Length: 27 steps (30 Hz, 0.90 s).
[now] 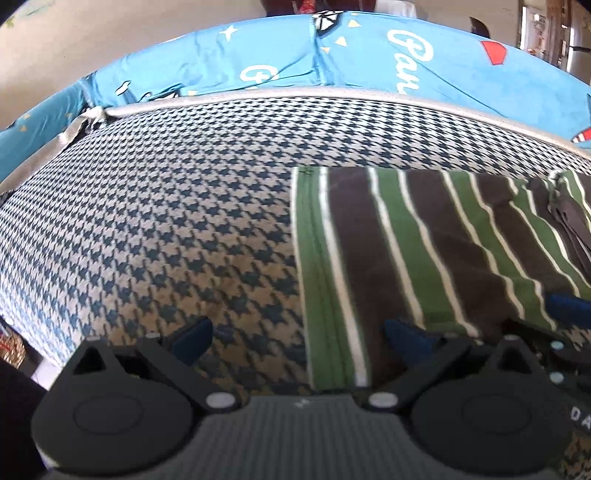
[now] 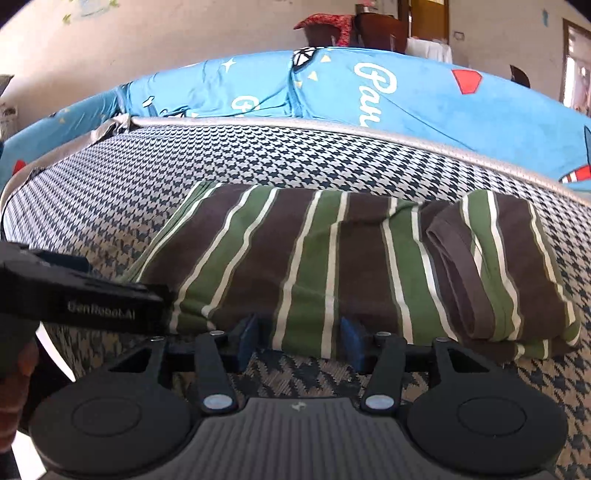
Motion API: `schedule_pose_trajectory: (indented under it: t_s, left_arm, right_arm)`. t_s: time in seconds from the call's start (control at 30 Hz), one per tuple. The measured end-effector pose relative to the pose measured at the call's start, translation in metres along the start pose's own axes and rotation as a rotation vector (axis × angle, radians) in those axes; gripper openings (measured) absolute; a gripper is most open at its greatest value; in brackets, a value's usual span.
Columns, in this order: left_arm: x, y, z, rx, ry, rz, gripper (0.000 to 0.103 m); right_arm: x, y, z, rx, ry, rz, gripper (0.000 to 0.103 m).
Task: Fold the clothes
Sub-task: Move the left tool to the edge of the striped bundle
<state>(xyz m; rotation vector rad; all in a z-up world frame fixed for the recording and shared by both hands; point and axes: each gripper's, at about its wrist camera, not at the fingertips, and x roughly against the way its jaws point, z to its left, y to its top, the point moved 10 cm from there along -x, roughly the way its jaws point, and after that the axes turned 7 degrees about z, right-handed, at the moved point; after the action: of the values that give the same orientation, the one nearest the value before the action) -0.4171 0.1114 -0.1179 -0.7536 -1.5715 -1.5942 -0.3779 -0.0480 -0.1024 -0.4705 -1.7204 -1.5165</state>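
A folded shirt with green, brown and white stripes [image 2: 332,266] lies on a houndstooth cushion [image 2: 147,177], its brown collar [image 2: 454,266] folded on top at the right. My right gripper [image 2: 299,339] stands open at the shirt's near edge, and flat, unbunched fabric lies between its blue fingertips [image 2: 247,338]. In the left wrist view my left gripper [image 1: 299,336] is wide open over the shirt's [image 1: 406,258] left hem, one fingertip above the cushion [image 1: 147,221] and the other above the cloth. The left gripper's black body [image 2: 92,299] reaches in from the left beside the shirt.
A blue cartoon-print sheet [image 2: 424,99] rises behind the cushion past a grey piped edge [image 2: 258,122]. A red cloth [image 2: 325,22] lies at the far back next to a dark chair. A hand [image 2: 18,369] shows at the lower left. The cushion's left half is bare.
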Motion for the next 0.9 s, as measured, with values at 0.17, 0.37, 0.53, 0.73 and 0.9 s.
schedule_pose_trajectory:
  t_s: [0.17, 0.37, 0.53, 0.73, 0.9]
  left_arm:
    - [-0.006, 0.006, 0.011, 0.052, 0.003, 0.009, 0.103]
    - [-0.03, 0.031, 0.035, 0.113, -0.003, 0.014, 0.103]
    - [-0.026, 0.029, 0.04, 0.144, 0.004, 0.008, 0.103]
    - [-0.032, 0.034, 0.048, 0.179, -0.001, 0.014, 0.103]
    - [-0.036, 0.037, 0.058, 0.23, -0.011, 0.016, 0.103]
  right_arm:
    - [0.005, 0.004, 0.001, -0.003, 0.012, -0.022, 0.05]
    - [0.013, 0.009, 0.018, 0.077, 0.047, -0.076, 0.05]
    - [0.013, 0.003, 0.036, 0.146, 0.08, -0.086, 0.05]
    - [0.01, -0.004, 0.05, 0.198, 0.105, -0.082, 0.05]
    - [0.013, -0.008, 0.063, 0.255, 0.134, -0.09, 0.05]
